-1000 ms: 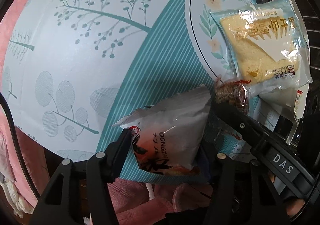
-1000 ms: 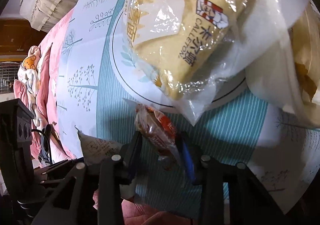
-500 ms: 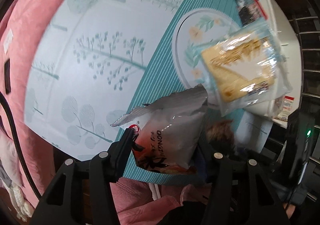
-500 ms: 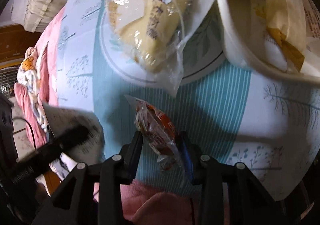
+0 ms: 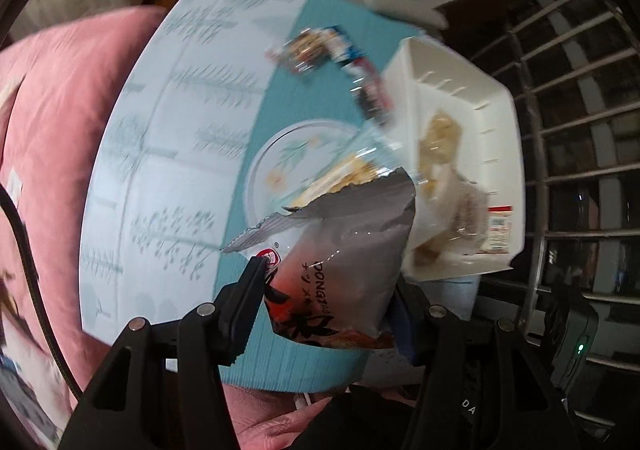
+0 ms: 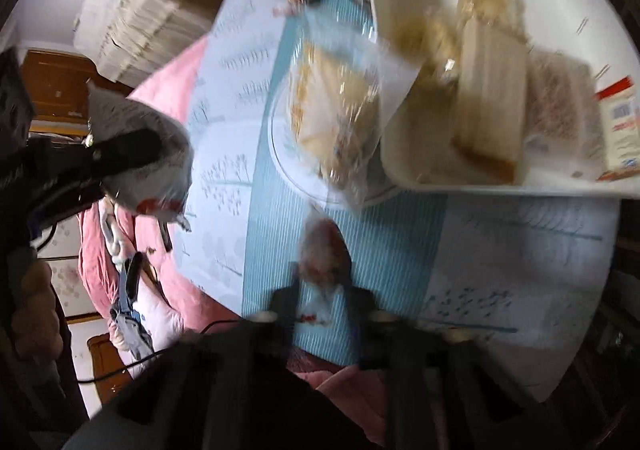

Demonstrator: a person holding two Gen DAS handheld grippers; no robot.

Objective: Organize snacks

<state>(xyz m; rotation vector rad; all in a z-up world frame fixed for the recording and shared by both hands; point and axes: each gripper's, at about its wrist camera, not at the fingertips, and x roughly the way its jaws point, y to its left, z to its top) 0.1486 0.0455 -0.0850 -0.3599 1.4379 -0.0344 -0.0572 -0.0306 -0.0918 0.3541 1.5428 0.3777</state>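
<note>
My left gripper [image 5: 328,290] is shut on a silver snack pouch [image 5: 340,262] with red and black print, held in the air above the near table edge. It also shows in the right wrist view [image 6: 148,153]. My right gripper [image 6: 324,290] is shut on a small red-brown snack packet [image 6: 322,250], lifted over the teal stripe. A white basket [image 5: 472,117] at the right holds several bread and cake packs [image 6: 488,93]. A clear bag of yellow cake [image 6: 336,105] lies on the table beside the basket.
The table wears a pale blue and teal cloth [image 5: 168,153] with tree prints. Small loose snack packets [image 5: 320,49] lie at the far side. Pink bedding [image 5: 52,109] lies to the left. Metal bars [image 5: 580,129] stand at the right.
Both grippers have risen and pulled back from the table with their snacks. The white basket and the far snacks have come into view.
</note>
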